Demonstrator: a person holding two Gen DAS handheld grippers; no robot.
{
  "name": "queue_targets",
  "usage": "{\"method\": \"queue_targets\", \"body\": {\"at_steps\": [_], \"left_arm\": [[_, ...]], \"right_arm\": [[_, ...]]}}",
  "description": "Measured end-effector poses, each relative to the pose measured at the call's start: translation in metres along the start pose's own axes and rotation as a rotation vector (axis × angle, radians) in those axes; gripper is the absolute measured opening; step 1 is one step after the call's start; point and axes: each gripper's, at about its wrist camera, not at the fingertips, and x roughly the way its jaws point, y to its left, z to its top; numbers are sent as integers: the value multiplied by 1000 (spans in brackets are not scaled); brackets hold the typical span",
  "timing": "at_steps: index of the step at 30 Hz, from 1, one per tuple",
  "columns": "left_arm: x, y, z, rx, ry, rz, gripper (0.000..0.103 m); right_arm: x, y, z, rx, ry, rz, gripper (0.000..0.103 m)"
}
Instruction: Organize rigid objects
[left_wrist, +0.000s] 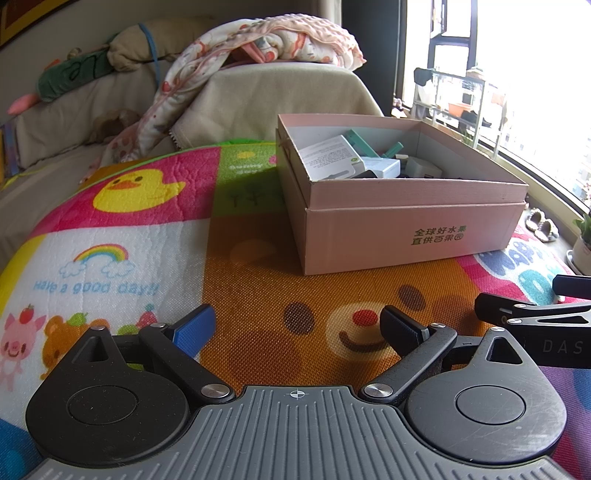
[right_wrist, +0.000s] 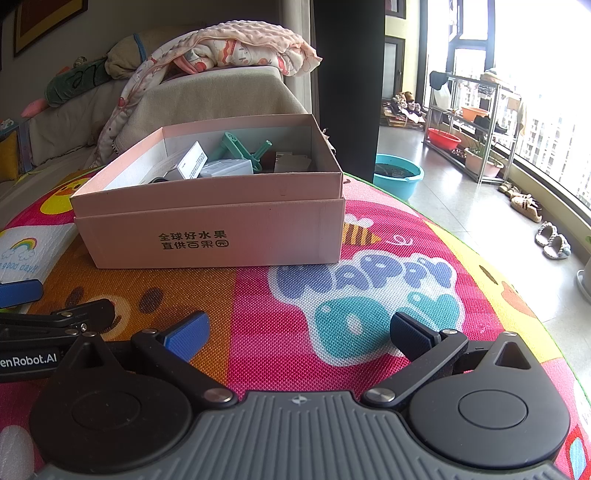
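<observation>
Boxes and small hard things were seen piled inside the pink box (left_wrist: 406, 206), which sat on the bright play mat (left_wrist: 258, 280). Nothing was held by the left gripper (left_wrist: 297, 328) or the right gripper (right_wrist: 299, 330); both were spread wide and kept low in front of the pink box, a little apart from it. The pink box's long side was turned across, facing both. It lay ahead and to the right of the left gripper, ahead and to the left of the right one. Neither looked clearly nearer. Only the right view showed the blue basin (right_wrist: 399, 177) behind the pink box.
</observation>
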Motion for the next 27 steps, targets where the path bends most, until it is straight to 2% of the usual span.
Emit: {"method": "queue_targets", "body": {"at_steps": [27], "left_arm": [[0, 1, 1, -1, 2, -1, 99]], "right_arm": [[0, -1, 0, 0, 0, 0, 103]]}}
